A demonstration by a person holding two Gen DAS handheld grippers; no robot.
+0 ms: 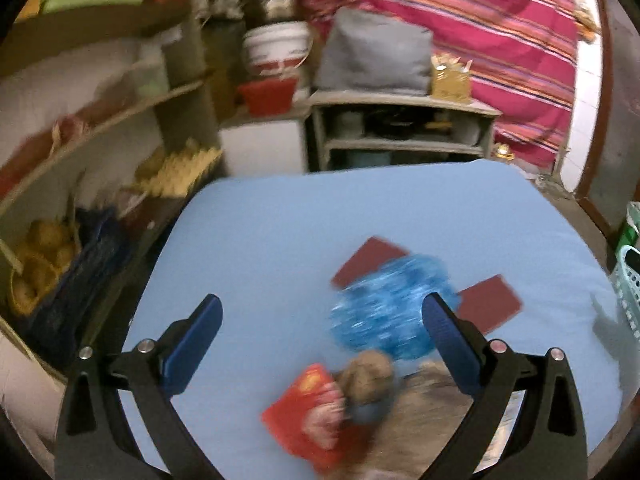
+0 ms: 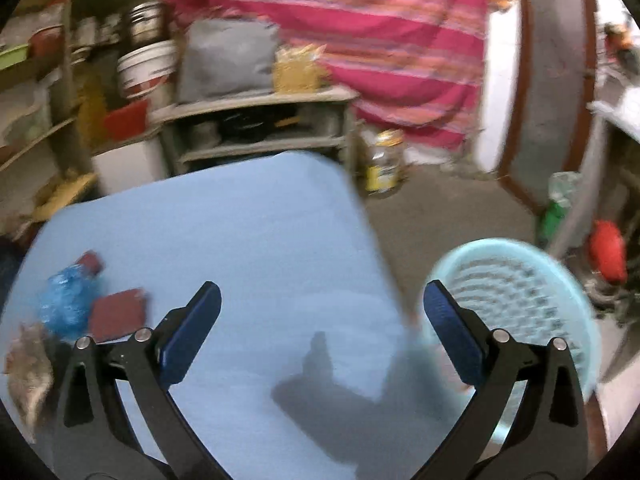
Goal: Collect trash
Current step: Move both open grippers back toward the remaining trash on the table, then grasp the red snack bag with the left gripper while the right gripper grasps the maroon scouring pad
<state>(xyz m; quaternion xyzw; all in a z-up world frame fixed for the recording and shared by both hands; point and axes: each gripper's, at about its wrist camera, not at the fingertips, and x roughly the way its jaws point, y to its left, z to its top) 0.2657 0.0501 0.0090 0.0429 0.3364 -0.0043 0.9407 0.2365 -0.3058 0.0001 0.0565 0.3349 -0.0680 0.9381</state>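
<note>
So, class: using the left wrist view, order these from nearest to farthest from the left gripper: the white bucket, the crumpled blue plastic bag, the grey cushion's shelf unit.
From the left gripper:
1. Crumpled blue plastic bag, on the blue table, just beside the right-hand finger.
2. Shelf unit, beyond the table's far edge.
3. White bucket, higher up, behind and left of the shelf unit.

light blue table (image 2: 248, 220), pink striped cloth (image 1: 480, 20)

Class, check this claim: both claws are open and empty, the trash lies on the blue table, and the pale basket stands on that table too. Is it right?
One error: the basket stands on the floor beside the table, as the right wrist view shows. The rest holds.
</note>
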